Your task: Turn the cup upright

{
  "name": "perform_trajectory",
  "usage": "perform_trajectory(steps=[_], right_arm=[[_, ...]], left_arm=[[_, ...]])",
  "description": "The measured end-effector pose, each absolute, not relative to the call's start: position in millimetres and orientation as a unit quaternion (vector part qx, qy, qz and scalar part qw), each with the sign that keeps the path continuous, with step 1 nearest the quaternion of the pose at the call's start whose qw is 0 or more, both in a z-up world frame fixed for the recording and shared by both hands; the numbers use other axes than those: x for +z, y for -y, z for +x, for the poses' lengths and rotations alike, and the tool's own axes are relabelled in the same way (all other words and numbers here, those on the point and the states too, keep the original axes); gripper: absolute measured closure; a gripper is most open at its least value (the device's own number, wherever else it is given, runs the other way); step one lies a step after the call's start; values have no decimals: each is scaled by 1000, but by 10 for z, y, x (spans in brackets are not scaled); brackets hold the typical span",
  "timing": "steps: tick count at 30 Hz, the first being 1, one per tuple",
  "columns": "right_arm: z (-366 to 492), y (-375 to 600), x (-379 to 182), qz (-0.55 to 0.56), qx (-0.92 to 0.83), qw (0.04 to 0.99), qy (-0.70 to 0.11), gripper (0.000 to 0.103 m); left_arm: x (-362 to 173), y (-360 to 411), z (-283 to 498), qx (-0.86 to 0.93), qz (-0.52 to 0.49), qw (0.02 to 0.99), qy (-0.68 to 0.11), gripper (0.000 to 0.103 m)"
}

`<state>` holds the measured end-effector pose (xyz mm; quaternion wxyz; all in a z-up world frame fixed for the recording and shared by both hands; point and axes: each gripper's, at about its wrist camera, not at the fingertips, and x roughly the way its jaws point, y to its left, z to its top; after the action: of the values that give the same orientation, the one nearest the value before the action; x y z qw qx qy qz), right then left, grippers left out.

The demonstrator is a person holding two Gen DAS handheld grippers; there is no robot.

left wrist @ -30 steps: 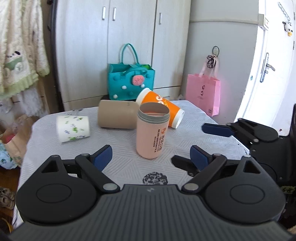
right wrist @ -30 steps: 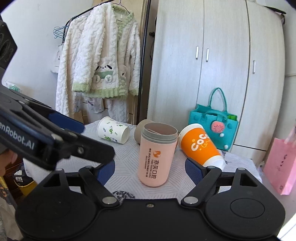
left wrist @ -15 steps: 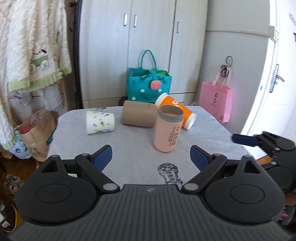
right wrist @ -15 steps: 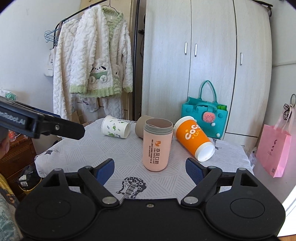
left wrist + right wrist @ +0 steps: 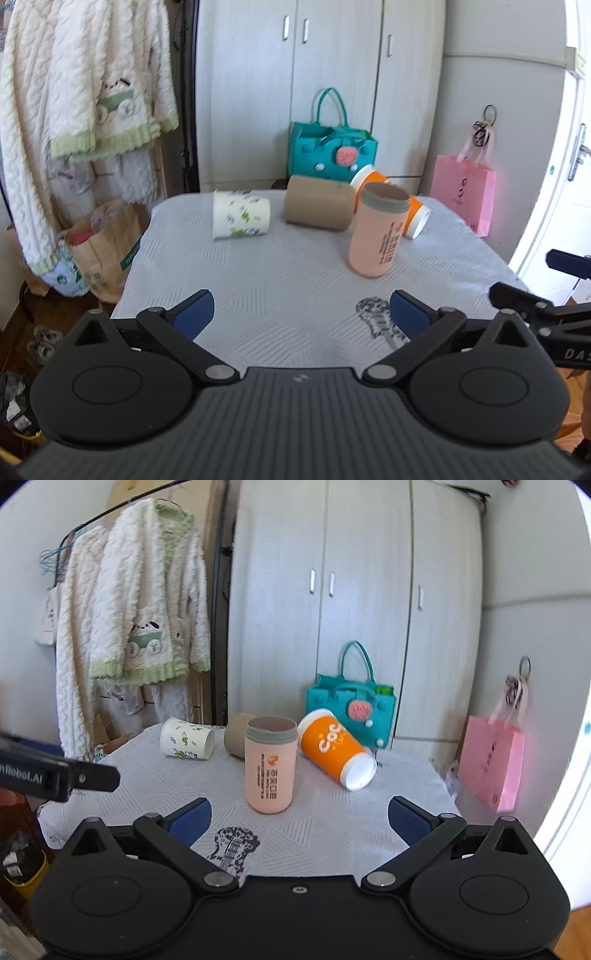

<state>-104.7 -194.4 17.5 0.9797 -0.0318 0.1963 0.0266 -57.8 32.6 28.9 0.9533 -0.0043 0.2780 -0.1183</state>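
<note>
A pink cup [image 5: 376, 232] [image 5: 270, 764] stands upright on the white tablecloth [image 5: 295, 288] [image 5: 332, 819], mouth up. Behind it lie three cups on their sides: a white cup with green print [image 5: 241, 219] [image 5: 187, 738], a brown cup [image 5: 317, 207] [image 5: 236, 734] and an orange cup [image 5: 415, 218] [image 5: 334, 747]. My left gripper [image 5: 301, 317] is open and empty above the table's near part. My right gripper [image 5: 299, 818] is open and empty, in front of the pink cup. Each gripper shows at the edge of the other's view.
A teal bag [image 5: 332, 153] [image 5: 351, 709] and a pink bag [image 5: 463, 194] [image 5: 493, 760] stand behind the table by the grey wardrobe [image 5: 314, 74]. A white robe [image 5: 129, 627] hangs at the left. A brown paper bag [image 5: 99, 247] sits on the floor left of the table.
Both grippers have drawn back from the upright pink cup, which now looks smaller and farther. The left view has swung so the cup sits to the right. Both stay open.
</note>
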Motion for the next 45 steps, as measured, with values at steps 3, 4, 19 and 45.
perform_trajectory(steps=[3,4,19,45], right_arm=[[-1033,1941,102,-27,9,978,-209,0],[-1029,1939,79,-25,5,977,-211,0],[-994,1980,-38,-15,-44,974,-222,0],[-861,1974,-108,26,-81,966,-244,0]], left_arm=[[246,-351,-561,-102,-3,952,-287,0],[238,-352,-565,-96,-1,953,-286,0],[115,-259,-504,-64,23,948,-310,0],[3,-371,-420,-52,-16,949,-312,0]])
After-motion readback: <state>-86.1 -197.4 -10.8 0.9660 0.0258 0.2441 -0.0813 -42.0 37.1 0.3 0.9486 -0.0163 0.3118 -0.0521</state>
